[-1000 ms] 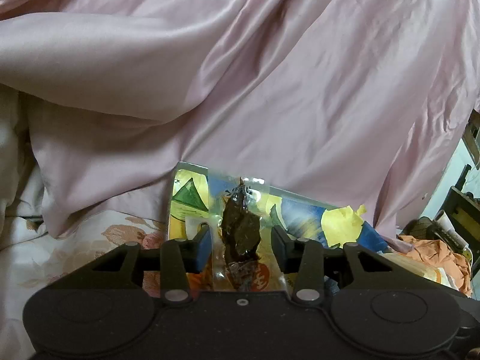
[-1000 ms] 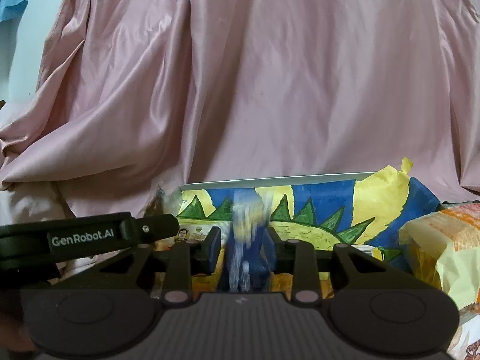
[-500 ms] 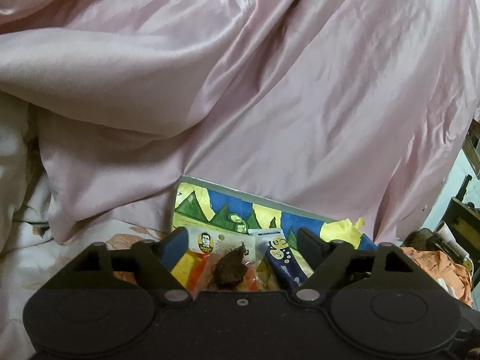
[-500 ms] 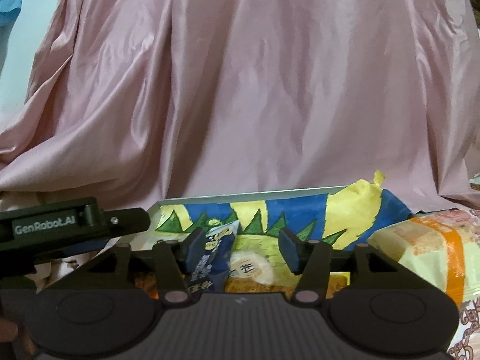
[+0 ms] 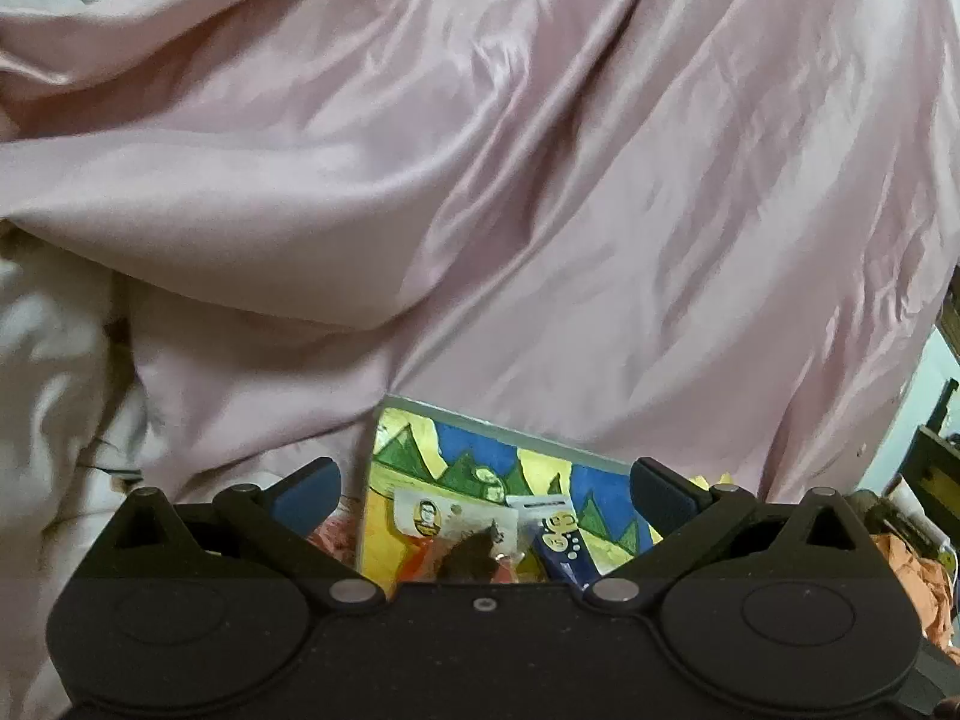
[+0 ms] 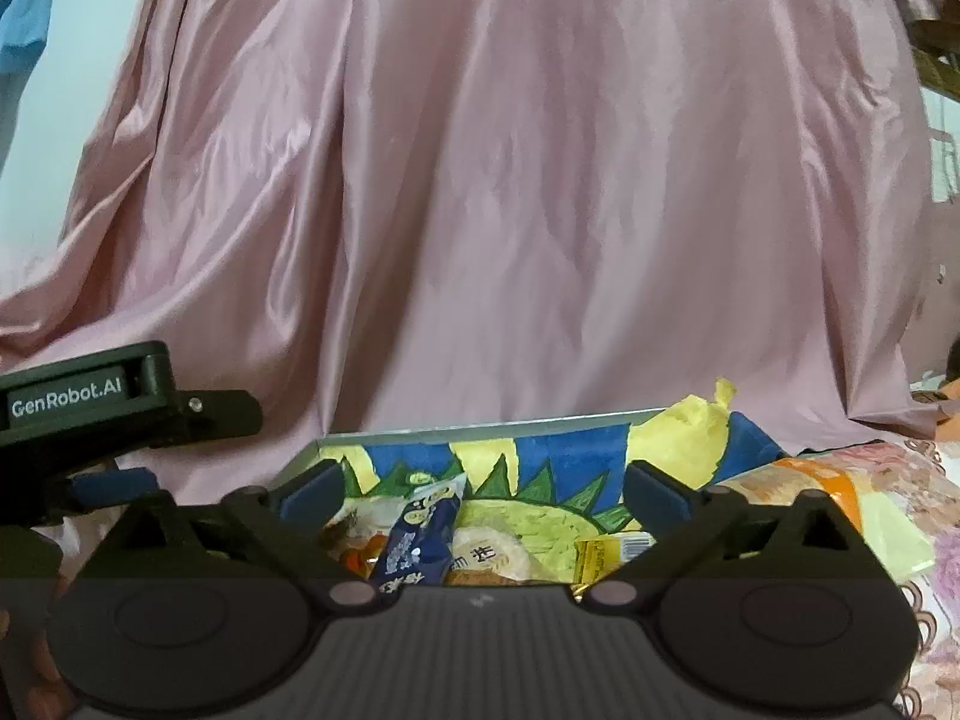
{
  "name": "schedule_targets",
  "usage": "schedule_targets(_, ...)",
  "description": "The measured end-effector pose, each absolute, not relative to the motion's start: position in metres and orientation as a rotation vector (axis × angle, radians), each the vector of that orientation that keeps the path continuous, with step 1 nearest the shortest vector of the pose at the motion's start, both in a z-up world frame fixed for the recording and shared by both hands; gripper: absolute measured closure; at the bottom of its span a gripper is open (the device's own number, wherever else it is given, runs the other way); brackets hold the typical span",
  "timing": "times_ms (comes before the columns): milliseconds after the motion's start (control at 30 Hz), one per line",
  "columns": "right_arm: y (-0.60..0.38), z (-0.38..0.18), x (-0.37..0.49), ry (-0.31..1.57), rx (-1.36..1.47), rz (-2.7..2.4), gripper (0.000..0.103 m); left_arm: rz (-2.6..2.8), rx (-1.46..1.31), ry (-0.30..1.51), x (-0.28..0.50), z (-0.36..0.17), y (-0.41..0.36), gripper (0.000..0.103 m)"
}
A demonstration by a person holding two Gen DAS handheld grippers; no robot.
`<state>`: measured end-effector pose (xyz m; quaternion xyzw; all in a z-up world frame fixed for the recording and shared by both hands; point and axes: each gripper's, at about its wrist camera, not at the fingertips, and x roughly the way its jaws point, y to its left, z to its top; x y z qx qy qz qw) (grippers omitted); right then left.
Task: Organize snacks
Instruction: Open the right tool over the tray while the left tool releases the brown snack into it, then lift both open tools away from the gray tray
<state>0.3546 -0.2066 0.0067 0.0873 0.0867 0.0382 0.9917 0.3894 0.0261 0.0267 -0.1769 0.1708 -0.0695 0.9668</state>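
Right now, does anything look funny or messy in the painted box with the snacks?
A little messy: the dark blue snack packet lies slanted across other packets in the painted box. A crumpled yellow wrapper sticks up over its back right corner. Nothing looks spilled or torn.

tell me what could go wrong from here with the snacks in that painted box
Both claws are open over the painted box, close together: the left claw shows beside the right claw, so they could collide. The blue packet leans on other snacks and may slide. The large yellow bag sits at the box's right edge, possibly blocking reaches.
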Motion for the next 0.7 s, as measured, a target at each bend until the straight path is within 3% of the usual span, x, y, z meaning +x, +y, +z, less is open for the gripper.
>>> schedule_targets(700, -0.198, -0.018, 0.298, 0.196, 0.257, 0.103, 0.0, -0.027, -0.304, 0.29, 0.343, 0.052, 0.035, 0.001)
